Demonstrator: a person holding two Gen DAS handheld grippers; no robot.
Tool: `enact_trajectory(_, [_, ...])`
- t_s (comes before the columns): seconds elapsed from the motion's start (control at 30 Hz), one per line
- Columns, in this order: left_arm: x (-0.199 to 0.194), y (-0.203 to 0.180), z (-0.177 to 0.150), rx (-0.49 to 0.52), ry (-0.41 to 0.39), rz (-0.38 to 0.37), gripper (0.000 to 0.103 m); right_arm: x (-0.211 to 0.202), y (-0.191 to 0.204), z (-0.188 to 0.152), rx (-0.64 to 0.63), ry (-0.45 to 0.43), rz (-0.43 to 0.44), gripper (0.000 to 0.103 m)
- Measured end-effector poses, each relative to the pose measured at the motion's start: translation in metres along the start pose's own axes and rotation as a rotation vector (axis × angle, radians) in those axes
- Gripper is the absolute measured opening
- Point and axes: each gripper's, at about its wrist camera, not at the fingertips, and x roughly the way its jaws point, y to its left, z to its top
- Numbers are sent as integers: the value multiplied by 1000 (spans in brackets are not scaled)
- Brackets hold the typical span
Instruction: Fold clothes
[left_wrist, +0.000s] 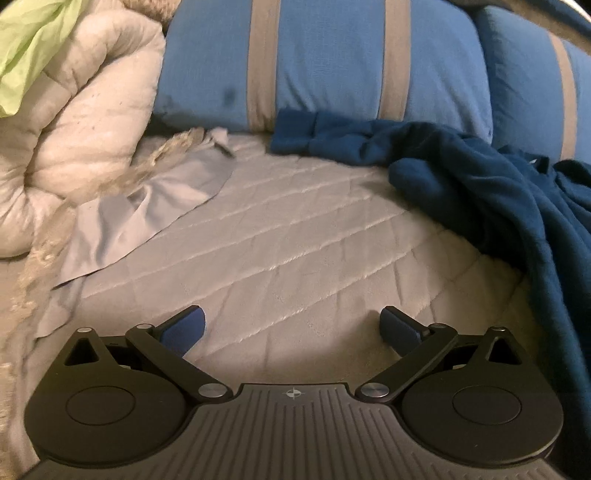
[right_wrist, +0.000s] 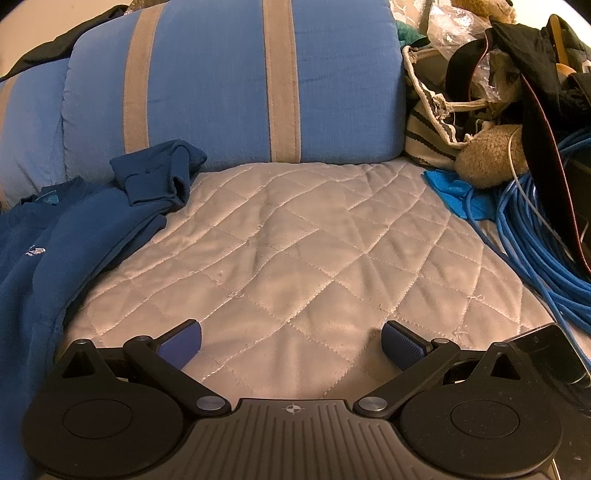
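A dark blue sweatshirt (left_wrist: 491, 192) lies crumpled on the quilted grey bed cover (left_wrist: 280, 236), at the right of the left wrist view, one sleeve reaching back toward the pillows. The same sweatshirt (right_wrist: 62, 236) fills the left side of the right wrist view, its cuff (right_wrist: 155, 177) bunched near the pillow. My left gripper (left_wrist: 293, 325) hovers open over bare quilt, left of the garment. My right gripper (right_wrist: 291, 339) is open too, over the quilted bed cover (right_wrist: 295, 251), with the garment off to its left. Neither gripper touches cloth.
Blue pillows with grey stripes (left_wrist: 332, 62) (right_wrist: 236, 81) line the back. A rolled beige comforter (left_wrist: 74, 122) and a grey sheet (left_wrist: 147, 199) lie at left. Coiled blue cable (right_wrist: 535, 240), a striped bag (right_wrist: 432, 122) and dark clutter (right_wrist: 524, 48) crowd the right side.
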Motion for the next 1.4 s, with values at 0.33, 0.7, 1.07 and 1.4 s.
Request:
enact_trajectory(0.33, [-109,5,51,7,-96,45,102,1,-2,-3,6,-16,12,103])
enact_trajectory(0.7, [-180,-65,45,28,-211,-67,103,0,-8,0,14,-10,40,103])
enact_trajectory(1.07, [-175,-98,-3,-33,-210,-114,103,2,-6,10,-2,79,40,103])
enact_trajectory(1.4, [-165,-101,-22,-59,-159,-156,103,-11,3,48,-10,181,30,103])
